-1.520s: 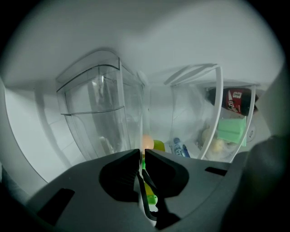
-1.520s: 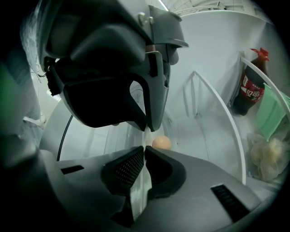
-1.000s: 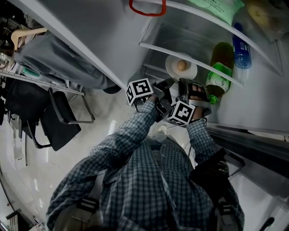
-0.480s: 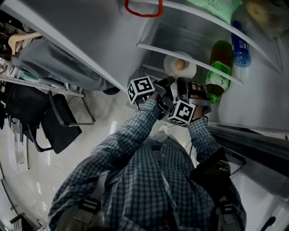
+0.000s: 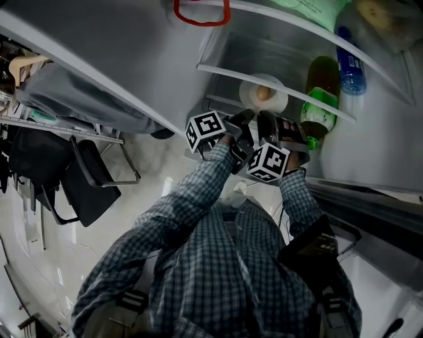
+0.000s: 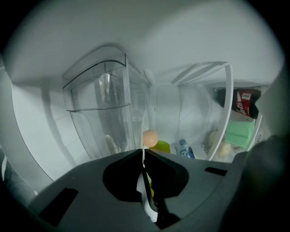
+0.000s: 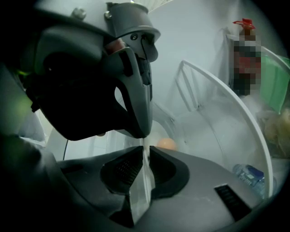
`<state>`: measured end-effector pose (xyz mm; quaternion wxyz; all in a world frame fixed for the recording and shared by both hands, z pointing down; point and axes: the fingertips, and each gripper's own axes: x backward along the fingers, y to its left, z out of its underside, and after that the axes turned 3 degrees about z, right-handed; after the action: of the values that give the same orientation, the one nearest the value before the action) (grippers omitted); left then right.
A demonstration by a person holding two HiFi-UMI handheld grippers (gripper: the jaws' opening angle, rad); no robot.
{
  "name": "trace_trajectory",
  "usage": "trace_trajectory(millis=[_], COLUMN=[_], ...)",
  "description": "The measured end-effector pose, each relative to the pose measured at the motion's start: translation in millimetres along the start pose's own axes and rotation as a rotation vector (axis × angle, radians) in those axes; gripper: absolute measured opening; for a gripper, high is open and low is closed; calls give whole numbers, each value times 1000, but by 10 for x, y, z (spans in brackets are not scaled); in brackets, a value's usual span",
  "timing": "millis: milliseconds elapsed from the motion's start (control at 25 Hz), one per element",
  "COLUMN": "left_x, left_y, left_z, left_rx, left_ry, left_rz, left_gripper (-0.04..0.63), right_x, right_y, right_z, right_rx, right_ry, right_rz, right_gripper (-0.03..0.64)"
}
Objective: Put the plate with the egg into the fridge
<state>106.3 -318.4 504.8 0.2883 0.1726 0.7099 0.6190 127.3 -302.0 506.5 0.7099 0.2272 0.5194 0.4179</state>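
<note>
A white plate (image 5: 273, 104) with a tan egg (image 5: 264, 93) on it hangs inside the open fridge, just under a glass shelf (image 5: 291, 92). Both grippers hold its near rim. My left gripper (image 5: 244, 119) is shut on the plate's edge (image 6: 144, 136), which shows as a thin white line between its jaws, with the egg (image 6: 150, 137) beyond. My right gripper (image 5: 266, 120) is shut on the same rim (image 7: 144, 174), a little to the right; the egg (image 7: 166, 144) shows past its jaws. The left gripper's body (image 7: 131, 90) fills the upper left of the right gripper view.
A green bottle (image 5: 319, 99) and a blue-capped bottle (image 5: 351, 63) stand in the fridge to the right of the plate. A clear drawer (image 6: 104, 108) sits at the left inside. A red loop (image 5: 201, 13) hangs above. A black chair (image 5: 92, 178) stands behind on the floor.
The plate and both grippers have crept slightly up and left in the head view, deeper under the shelf. Both grips are unchanged.
</note>
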Motion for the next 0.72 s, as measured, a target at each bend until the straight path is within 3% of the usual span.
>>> trace_trajectory(millis=[440, 720], left_x=[-23, -20], left_y=[27, 6], left_z=[-30, -24], left_rx=[8, -17], left_ry=[-13, -5], left_rz=[-6, 2], left_gripper=[21, 21], right_x=[49, 147], right_y=[56, -15], right_z=[-49, -55], right_rx=[-63, -183], right_ry=[-35, -69], right_rz=[-38, -17], right_gripper=[38, 38])
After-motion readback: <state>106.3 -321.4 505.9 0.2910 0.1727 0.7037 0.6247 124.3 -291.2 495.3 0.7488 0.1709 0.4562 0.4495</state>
